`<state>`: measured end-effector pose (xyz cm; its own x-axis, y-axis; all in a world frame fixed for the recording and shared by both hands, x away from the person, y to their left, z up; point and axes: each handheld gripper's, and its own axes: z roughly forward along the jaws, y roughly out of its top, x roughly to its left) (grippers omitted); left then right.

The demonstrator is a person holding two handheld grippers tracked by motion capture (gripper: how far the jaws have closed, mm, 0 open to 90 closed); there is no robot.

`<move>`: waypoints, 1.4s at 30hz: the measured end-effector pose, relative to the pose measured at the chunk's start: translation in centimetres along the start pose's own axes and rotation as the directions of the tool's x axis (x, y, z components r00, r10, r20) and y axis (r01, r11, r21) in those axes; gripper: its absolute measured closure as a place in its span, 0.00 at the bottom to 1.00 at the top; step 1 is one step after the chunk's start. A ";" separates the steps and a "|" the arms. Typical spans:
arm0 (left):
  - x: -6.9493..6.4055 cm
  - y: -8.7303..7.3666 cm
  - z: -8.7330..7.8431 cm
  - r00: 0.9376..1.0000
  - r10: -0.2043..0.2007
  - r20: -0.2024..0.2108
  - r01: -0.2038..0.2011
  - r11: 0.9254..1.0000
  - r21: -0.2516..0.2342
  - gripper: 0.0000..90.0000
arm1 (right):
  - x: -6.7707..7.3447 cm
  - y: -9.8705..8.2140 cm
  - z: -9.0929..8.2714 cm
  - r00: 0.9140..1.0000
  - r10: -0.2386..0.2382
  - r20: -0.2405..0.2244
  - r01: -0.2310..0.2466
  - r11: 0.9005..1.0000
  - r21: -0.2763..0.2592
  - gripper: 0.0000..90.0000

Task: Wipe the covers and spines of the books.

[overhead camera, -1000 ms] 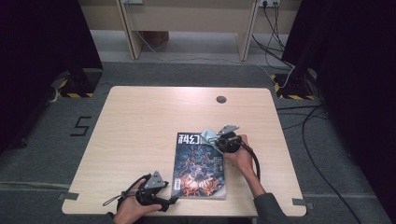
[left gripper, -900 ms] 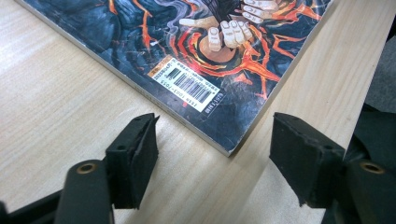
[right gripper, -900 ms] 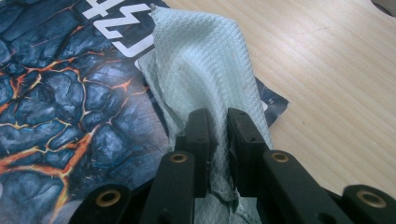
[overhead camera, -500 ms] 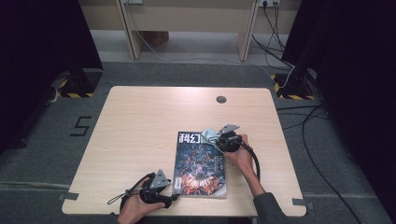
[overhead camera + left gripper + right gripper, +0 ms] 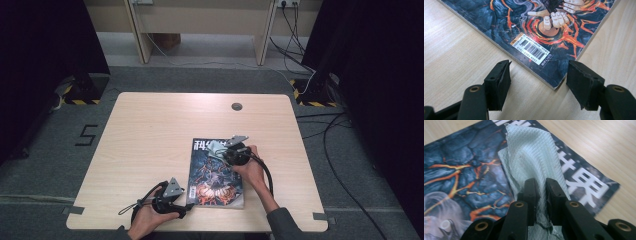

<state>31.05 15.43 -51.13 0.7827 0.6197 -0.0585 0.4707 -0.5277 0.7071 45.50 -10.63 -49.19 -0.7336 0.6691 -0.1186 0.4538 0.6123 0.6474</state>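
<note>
A magazine (image 5: 215,172) with a dark lava-patterned cover lies flat on the wooden table (image 5: 150,130). My left gripper (image 5: 184,204) sits low at its near-left corner. In the left gripper view the barcode corner of the magazine (image 5: 536,30) reaches between the jaws of my left gripper (image 5: 539,72). Those jaws have just been closing a little and stand apart, pressing nothing. My right gripper (image 5: 223,150) is over the magazine's far end, shut on a pale green textured wipe (image 5: 216,146). The wipe (image 5: 531,152) drapes from my right gripper (image 5: 541,185) onto the cover (image 5: 461,165).
A small round cable hole (image 5: 236,106) sits near the table's far edge. Black cables (image 5: 320,125) trail over the grey floor at the right. Desk legs (image 5: 140,35) stand beyond the table.
My left gripper has edged slightly toward the magazine's near-left corner. The right gripper and the wipe stay where they were.
</note>
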 end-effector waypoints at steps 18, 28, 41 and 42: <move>0.1 -0.3 -0.2 1.000 -0.004 -0.009 0.004 1.000 -0.010 0.38 | 2.5 3.2 2.3 0.998 -0.025 -0.053 0.025 1.000 0.002 0.89; 0.3 -0.5 -0.4 1.000 -0.028 -0.005 0.028 1.000 -0.013 0.37 | 4.8 3.7 2.4 0.990 -0.092 -0.106 0.092 0.996 -0.004 0.89; 2.3 -1.5 -2.1 0.996 -0.087 -0.012 0.087 0.996 -0.012 0.33 | -0.9 -0.6 -0.8 0.999 0.015 0.030 -0.016 0.999 0.031 0.89; 2.5 -1.6 -2.1 0.996 -0.092 -0.019 0.092 0.996 -0.007 0.33 | -1.3 -0.9 -1.0 0.999 0.025 0.038 -0.027 0.999 0.031 0.89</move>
<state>31.42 19.06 -50.91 0.7281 0.6766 -0.1104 0.5382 -0.4644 0.7034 45.51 -12.46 -48.86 -0.7022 0.7000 -0.1305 0.4886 0.6070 0.6268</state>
